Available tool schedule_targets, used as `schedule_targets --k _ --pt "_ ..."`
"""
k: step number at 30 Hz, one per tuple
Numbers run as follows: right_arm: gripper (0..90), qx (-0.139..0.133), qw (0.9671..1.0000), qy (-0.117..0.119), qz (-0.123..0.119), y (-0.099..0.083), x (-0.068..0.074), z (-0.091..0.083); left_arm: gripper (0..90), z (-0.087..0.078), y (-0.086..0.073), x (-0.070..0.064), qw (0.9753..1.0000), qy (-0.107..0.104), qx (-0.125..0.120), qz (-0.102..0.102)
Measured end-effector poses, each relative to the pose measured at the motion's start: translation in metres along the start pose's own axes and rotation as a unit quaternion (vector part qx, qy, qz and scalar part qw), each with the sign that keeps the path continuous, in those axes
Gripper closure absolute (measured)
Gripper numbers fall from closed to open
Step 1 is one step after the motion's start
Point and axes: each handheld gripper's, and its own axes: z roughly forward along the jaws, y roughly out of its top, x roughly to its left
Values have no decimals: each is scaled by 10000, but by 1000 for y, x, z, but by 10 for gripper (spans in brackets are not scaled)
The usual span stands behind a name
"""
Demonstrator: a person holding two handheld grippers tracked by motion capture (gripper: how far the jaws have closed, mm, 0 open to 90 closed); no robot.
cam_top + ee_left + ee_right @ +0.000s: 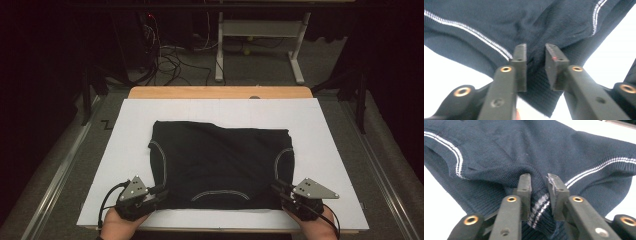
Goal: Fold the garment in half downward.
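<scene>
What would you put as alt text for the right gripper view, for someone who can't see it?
The right gripper pinches a fold of a dark navy knit garment between its two black fingers, a white double stripe showing in the bunched cloth between them. The garment spreads away from the camera, with white-striped ribbed edges, over a white table surface.

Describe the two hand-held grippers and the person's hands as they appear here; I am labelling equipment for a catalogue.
The left hand-held gripper and the right hand-held gripper are black, each topped by a grey three-cornered plate dotted with small holes. A black cable loops from each. Seen close, the jaws are flat black blocks on black arms with brass-ringed holes; one left pad carries a small red mark. The hands show no gloves or sleeves.
</scene>
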Motion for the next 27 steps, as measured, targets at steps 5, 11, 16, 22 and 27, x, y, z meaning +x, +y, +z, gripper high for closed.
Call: schedule_targets --k 5,11,16,22,27 --pt "610 -109 9996 -20 266 -4 -5 -8 455 -13 -2 -2 9989 -6 -197 -423" --pt "541 -214 9989 -88 412 -4 -9 -15 434 -22 0 -5 9983 139 -401 -400" --pt "500 -288 9986 -140 418 -2 -8 -19 412 -15 -2 2 9983 233 -283 -447" --pt "454 -386 9978 -249 483 -3 -11 -25 369 -10 -3 15 9972 383 -196 -616" --pt "455 -524 9959 -405 620 -4 -15 -33 356 -9 -4 21 9962 378 -208 -753"
